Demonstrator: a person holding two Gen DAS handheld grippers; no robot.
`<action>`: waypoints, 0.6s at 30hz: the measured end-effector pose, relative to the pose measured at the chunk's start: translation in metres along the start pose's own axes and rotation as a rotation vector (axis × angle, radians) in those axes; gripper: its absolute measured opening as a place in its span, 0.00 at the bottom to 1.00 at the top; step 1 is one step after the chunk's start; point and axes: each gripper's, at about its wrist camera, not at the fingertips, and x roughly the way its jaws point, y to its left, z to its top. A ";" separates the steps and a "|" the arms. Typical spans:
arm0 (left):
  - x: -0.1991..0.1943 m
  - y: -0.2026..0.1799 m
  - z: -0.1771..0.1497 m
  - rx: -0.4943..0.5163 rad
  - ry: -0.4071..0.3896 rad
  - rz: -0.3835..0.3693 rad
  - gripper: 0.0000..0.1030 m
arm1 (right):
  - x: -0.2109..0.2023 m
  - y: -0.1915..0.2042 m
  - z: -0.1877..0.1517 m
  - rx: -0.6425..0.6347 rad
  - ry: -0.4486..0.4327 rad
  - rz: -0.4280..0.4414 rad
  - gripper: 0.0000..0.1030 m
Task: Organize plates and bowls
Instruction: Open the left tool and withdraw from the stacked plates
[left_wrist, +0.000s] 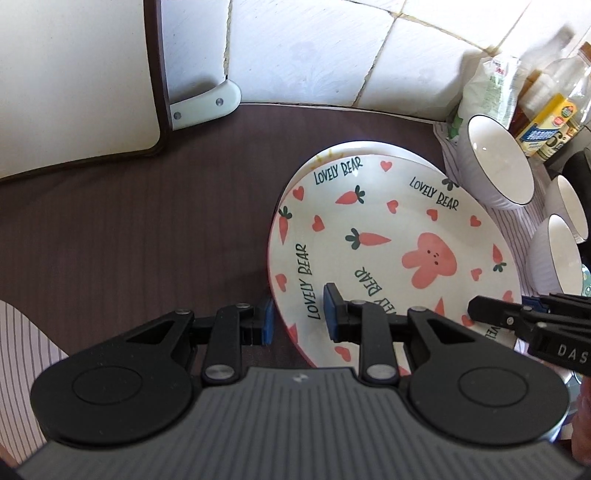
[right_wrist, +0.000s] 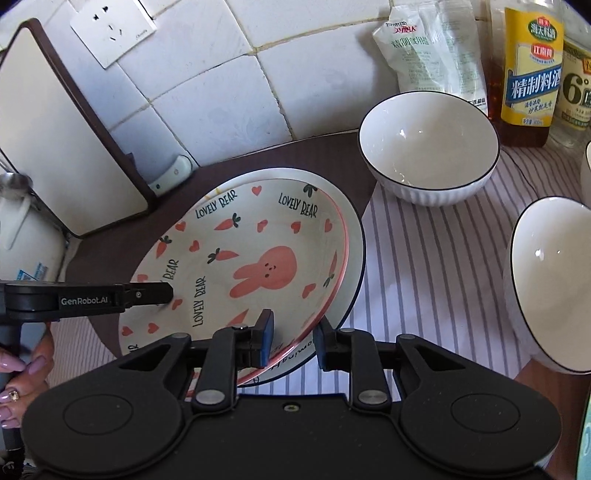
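Two plates lie stacked on the brown worktop (left_wrist: 147, 229): rabbit plate (left_wrist: 388, 236) atop a plain plate (right_wrist: 354, 258), mostly hidden. Left gripper (left_wrist: 298, 317) and right gripper (right_wrist: 293, 341) each straddle the rim; pad contact unclear. Three bowls (right_wrist: 428, 147) stand rightward, one cut off.

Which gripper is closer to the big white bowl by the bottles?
The right gripper. It sits at the bunny plate's near rim, on the side toward the white bowl. The left gripper reaches over the plate's far side, away from the bowl.
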 end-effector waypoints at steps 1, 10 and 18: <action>0.000 0.001 0.000 -0.010 0.003 0.000 0.24 | 0.001 0.002 0.002 -0.004 0.009 -0.012 0.30; 0.005 -0.010 -0.015 -0.046 0.019 0.036 0.23 | 0.015 0.046 0.000 -0.274 0.059 -0.281 0.48; -0.004 -0.022 -0.019 -0.020 0.032 0.095 0.22 | -0.001 0.022 -0.005 -0.183 0.011 -0.185 0.44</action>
